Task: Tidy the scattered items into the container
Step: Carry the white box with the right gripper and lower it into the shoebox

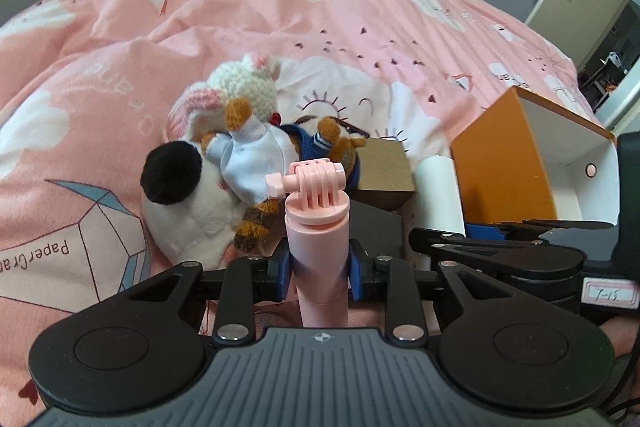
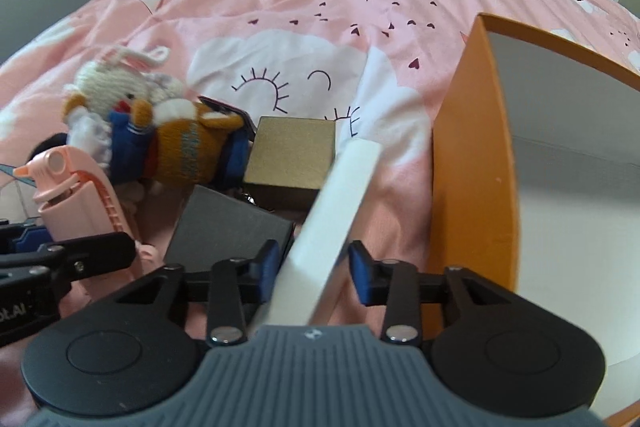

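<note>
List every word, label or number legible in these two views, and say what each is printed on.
"PaperCrane": printed in several places on the pink bedsheet, upside down at the far end, upright beside the crane drawing at near left.
Handwritten tag on the right gripper's body: seems to read "T-15", uncertain.
White letters on the left gripper's body: cut off, unreadable.
Nothing else carries text.

My black tool (image 1: 320, 273) has blue pads; the stick (image 1: 318, 247) is pale pink, the box (image 2: 476, 163) orange outside, white inside, the bedcover (image 1: 240, 19) pink with white clouds.

Left claw (image 1: 320, 273) clamped, tilted downward; right claw (image 2: 314, 273) seemingly ajar, pads not quite gripping.
</note>
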The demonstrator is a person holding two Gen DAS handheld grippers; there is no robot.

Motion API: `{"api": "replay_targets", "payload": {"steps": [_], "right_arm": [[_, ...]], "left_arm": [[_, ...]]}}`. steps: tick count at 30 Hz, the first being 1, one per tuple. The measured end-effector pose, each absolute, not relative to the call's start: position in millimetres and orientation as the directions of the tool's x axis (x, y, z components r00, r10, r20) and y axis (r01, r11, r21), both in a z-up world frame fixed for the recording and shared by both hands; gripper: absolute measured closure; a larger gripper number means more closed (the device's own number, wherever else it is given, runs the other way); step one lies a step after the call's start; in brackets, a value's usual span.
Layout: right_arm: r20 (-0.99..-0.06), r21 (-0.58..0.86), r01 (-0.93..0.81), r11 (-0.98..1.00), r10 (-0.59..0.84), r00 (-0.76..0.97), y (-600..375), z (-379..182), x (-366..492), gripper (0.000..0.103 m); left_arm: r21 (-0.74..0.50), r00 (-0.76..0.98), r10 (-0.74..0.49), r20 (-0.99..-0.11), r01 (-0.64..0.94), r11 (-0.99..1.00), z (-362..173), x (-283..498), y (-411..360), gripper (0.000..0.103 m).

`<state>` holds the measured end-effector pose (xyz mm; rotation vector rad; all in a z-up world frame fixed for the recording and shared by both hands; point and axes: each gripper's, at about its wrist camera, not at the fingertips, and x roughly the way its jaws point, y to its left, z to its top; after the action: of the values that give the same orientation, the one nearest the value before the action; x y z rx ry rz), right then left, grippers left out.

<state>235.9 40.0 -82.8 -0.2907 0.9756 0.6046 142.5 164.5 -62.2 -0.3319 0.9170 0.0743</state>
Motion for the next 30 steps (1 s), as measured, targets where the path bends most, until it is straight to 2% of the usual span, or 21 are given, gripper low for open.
{"api": "replay_targets", "payload": {"steps": [9, 18, 25, 30], "right_arm": [[-0.787, 0.046, -0.614, 0.788, 0.407, 0.463, 18, -51, 219, 0.071], [-0.717, 0.155, -0.648, 0.746, 0.536, 0.445, -9, -9, 208, 0.073], [-0.648, 0.227, -0.647, 0.728, 0.609, 0.458, -39, 29, 205, 0.073], [-0.599, 0.232, -0.612, 0.756, 0.607, 0.522, -68, 52, 210, 0.073]], "left_arm": [[-0.208, 0.666, -0.042, -0.745, -0.173, 0.963, -39, 128, 153, 0.071], [-0.179, 0.726, -0.017, -0.688, -0.147, 0.973, -1, 119, 141, 0.071], [-0.198, 0.764, -0.061, -0.642, -0.088, 0.976, 28, 120, 126, 0.071], [-0.191, 0.784, -0.094, -0.614, -0.032, 0.981, 42, 127, 106, 0.071]]}}
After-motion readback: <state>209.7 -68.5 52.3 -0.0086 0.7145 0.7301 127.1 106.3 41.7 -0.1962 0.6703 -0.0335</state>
